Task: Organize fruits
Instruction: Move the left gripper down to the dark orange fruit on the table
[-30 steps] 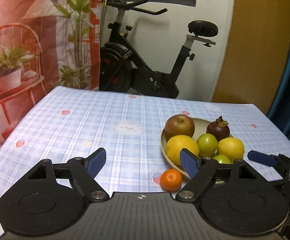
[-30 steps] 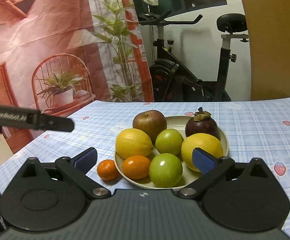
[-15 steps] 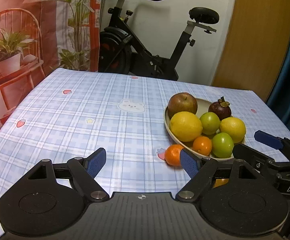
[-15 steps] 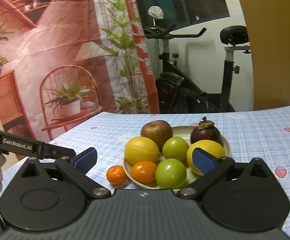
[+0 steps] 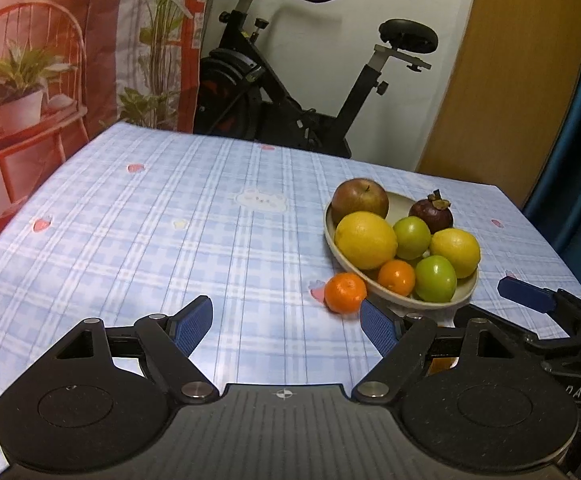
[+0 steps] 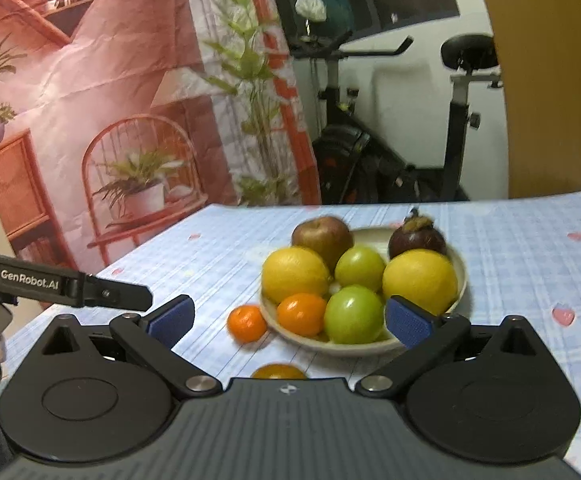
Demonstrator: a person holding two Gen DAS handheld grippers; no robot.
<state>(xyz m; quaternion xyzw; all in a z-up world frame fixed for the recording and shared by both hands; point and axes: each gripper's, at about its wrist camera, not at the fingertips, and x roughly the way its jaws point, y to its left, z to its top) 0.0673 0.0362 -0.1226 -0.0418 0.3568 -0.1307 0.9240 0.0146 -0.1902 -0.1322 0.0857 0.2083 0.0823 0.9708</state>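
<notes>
Blue-checked cloth covers the desk (image 5: 170, 240), where a bowl (image 5: 332, 236) of fruit sits beside a loose tangerine (image 5: 345, 293). Left hand-held gripper (image 5: 286, 326) tilts downward, jaws spread and empty, just short of the tangerine; right hand-held gripper (image 6: 288, 316), also spread, faces the bowl.

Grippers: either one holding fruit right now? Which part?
Nothing held. Left gripper and right gripper are both open, pads clear of the loose mandarin and bowl.

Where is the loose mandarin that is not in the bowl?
The loose mandarin lies on the checked tablecloth, against the bowl on its near left side in both wrist views, next to the mandarin inside the bowl.
</notes>
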